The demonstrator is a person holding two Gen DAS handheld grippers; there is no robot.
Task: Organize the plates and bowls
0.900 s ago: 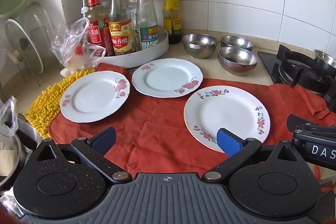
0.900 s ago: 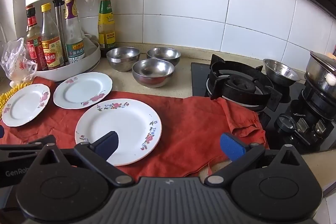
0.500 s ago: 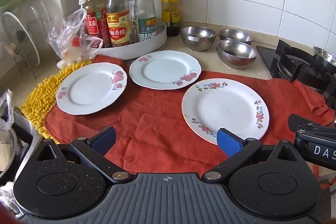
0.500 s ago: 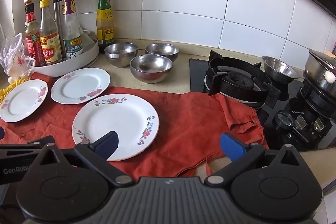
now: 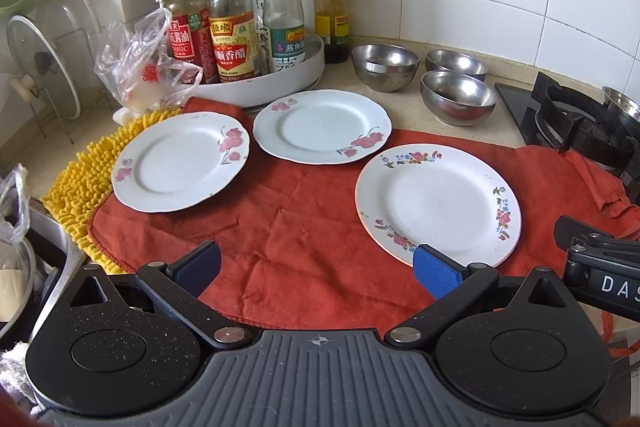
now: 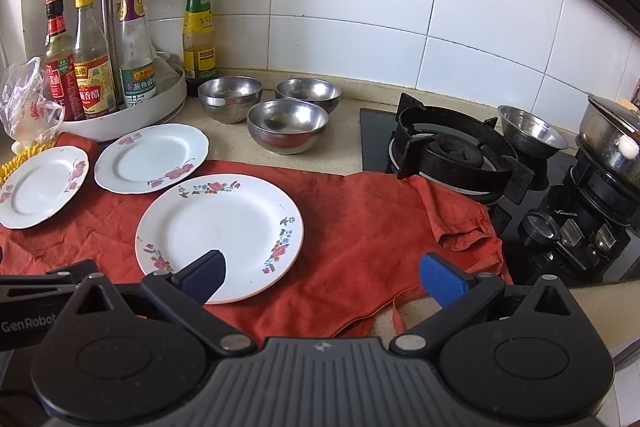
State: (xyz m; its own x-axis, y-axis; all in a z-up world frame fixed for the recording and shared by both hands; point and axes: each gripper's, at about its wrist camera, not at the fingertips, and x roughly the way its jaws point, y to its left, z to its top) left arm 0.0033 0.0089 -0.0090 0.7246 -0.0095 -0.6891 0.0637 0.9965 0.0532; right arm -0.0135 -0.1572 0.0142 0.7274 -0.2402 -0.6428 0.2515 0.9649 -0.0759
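Observation:
Three white floral plates lie on a red cloth [image 5: 304, 227]: a left plate [image 5: 180, 161], a middle plate [image 5: 322, 125] and a larger right plate [image 5: 438, 203]. They also show in the right wrist view: left plate [image 6: 40, 185], middle plate [image 6: 152, 157], larger plate [image 6: 218, 231]. Three steel bowls stand behind on the counter [image 5: 384, 67] [image 5: 456, 65] [image 5: 458, 101], also in the right wrist view [image 6: 230, 99] [image 6: 308, 95] [image 6: 288, 125]. My left gripper [image 5: 316, 271] is open and empty above the cloth's near part. My right gripper [image 6: 322, 277] is open and empty, its left finger over the larger plate's near rim.
A white two-tier rack [image 5: 260, 83] of sauce bottles stands at the back left, with a plastic bag [image 5: 140, 63] and a yellow mat [image 5: 84, 175] beside it. A gas stove [image 6: 456, 151] with a steel bowl [image 6: 528, 131] and a pot [image 6: 612, 131] is at the right. A sink edge [image 5: 44, 239] is at the left.
Both grippers have moved slightly forward and lower over the cloth; plates look a little nearer. Both jaws stay open. Nothing was picked up or shifted.

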